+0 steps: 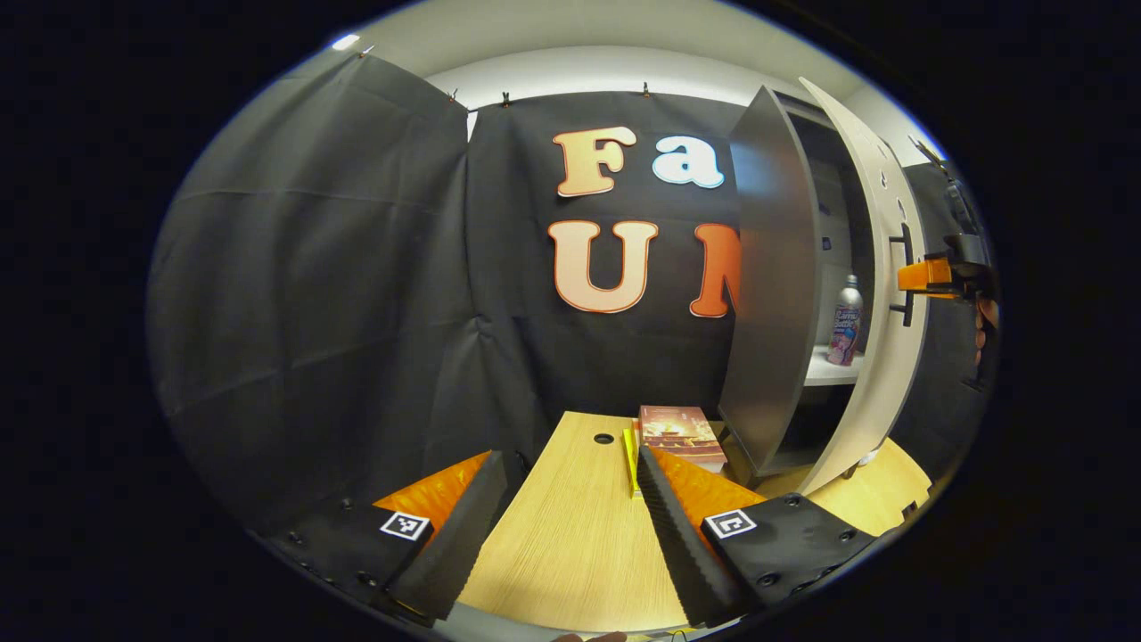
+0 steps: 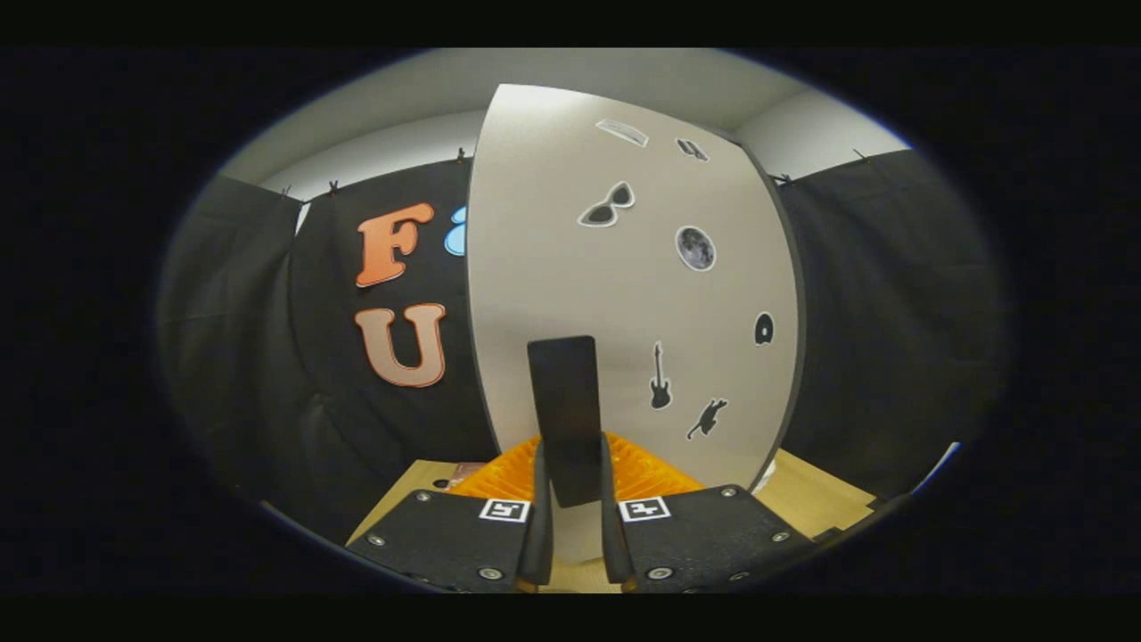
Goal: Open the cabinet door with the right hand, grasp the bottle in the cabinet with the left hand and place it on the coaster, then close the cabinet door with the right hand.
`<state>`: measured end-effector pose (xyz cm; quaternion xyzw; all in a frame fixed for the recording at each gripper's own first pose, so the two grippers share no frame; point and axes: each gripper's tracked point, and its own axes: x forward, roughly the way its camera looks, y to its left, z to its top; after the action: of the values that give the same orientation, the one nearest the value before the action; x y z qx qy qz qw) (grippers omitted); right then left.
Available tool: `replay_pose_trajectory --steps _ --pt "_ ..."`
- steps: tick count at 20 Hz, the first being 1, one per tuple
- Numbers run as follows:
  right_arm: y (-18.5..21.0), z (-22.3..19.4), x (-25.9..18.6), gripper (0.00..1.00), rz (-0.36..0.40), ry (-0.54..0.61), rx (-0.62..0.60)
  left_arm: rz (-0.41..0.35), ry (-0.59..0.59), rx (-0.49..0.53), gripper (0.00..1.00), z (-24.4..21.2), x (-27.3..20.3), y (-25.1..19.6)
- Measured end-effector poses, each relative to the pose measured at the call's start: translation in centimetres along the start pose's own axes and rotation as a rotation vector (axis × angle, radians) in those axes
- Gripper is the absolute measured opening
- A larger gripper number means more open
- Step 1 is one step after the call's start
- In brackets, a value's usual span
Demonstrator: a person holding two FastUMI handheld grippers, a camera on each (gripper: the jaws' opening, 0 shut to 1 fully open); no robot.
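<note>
The right gripper (image 2: 575, 499) pinches the black door handle (image 2: 564, 415) between both fingers at lower centre. The left gripper (image 1: 570, 526) is spread wide over the wooden table (image 1: 570, 535). The cabinet door (image 1: 869, 294) stands ajar; the bottle (image 1: 845, 332) stands upright on the shelf at right of the left gripper view.

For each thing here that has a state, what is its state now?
Grey cabinet door: open.
Black door handle: clamped by the right hand-held gripper.
Left hand-held gripper: open, empty, over the wooden table.
Silver plastic bottle: upright on the cabinet shelf.
</note>
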<state>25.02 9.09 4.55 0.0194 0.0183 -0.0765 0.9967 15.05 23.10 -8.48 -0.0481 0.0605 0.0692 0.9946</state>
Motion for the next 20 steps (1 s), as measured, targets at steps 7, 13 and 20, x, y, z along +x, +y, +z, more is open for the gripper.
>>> replay_pose_trajectory --steps 7,13,20 --pt "-1.8 0.0 -2.1 0.22 -0.037 -0.008 0.014 -0.048 -0.02 0.019 0.96 0.3 -0.2 -0.8" --pt "-3.1 0.0 -3.6 0.15 0.005 -0.014 0.049 -0.075 -0.038 0.035 0.94 0.6 -0.7 -2.1" --pt "-4.5 0.1 -4.4 0.17 0.058 -0.017 0.063 -0.069 -0.031 0.039 0.96 0.4 -1.9 -3.6"
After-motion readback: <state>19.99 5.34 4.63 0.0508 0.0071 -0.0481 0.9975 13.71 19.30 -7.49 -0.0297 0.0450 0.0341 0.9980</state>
